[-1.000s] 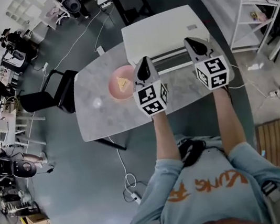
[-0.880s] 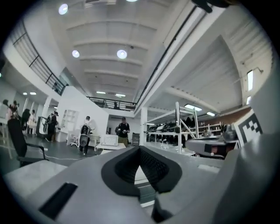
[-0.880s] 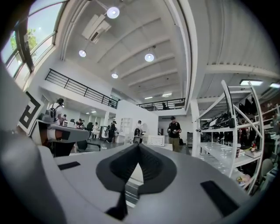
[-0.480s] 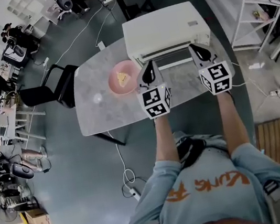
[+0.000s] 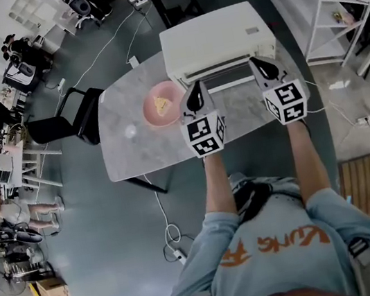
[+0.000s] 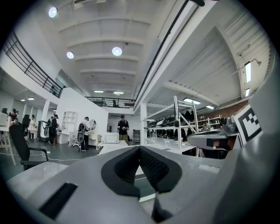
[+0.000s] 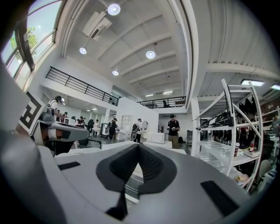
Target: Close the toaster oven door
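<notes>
At the grey table's [image 5: 130, 153] far edge: white boxy toaster oven [image 5: 216, 41].
Facing it, left gripper [image 5: 194, 93] and right gripper [image 5: 261, 65], jaws together, empty.

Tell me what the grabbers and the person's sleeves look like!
The left gripper and right gripper are grey with black pointed jaws and bumpy black pads. Each carries a white cube with black square markers. The sleeves are light blue, stopping near the elbows.
</notes>
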